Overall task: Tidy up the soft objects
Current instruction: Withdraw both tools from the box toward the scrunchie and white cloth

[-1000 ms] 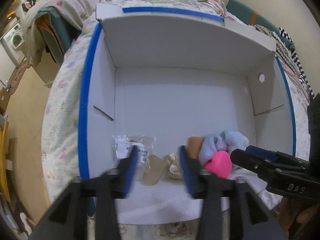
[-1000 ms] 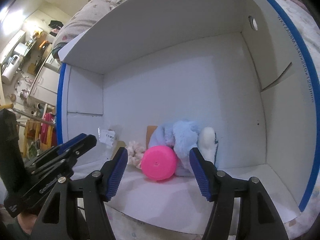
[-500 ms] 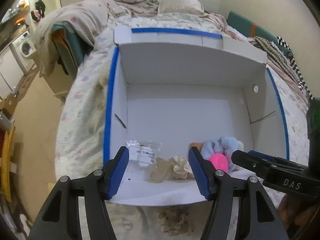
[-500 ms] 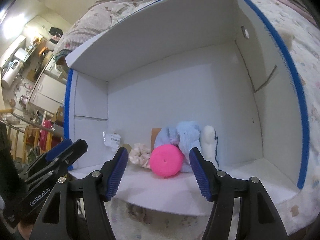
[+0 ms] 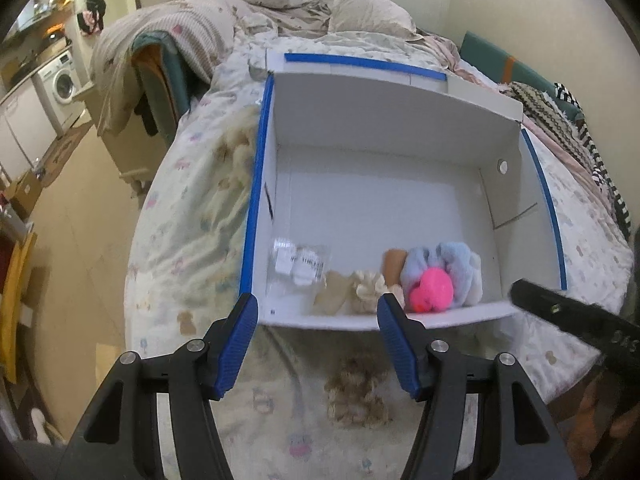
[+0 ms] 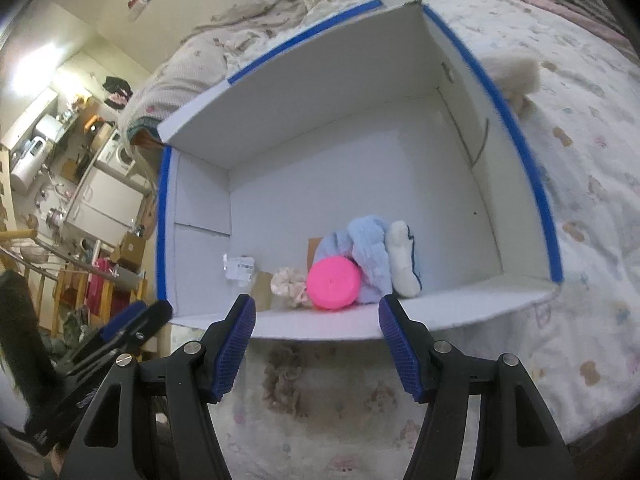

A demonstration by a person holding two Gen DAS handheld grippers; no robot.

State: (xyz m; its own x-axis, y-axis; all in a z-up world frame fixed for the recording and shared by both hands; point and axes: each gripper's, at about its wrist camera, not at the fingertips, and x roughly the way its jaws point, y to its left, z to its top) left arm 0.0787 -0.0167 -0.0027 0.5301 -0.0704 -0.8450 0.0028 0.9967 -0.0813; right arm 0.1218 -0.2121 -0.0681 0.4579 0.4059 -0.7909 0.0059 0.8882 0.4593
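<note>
On the bed, before the white box (image 5: 384, 200) | left gripper (image 5: 316, 340) and right gripper (image 6: 316, 340) both spread, holding nothing | pink ball (image 6: 334, 284), blue cloth (image 6: 368, 256), scrunchie (image 6: 288, 286) in box | step: likely fetching next item | next: reach tan fluffy piece (image 5: 356, 396) on quilt outside box

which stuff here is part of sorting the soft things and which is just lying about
Part of the job:
white box
pink round item
light blue fluffy cloth
cream scrunchie
beige fluffy item on the bedspread

Just lying about:
washing machine
pillow
striped blanket
</note>
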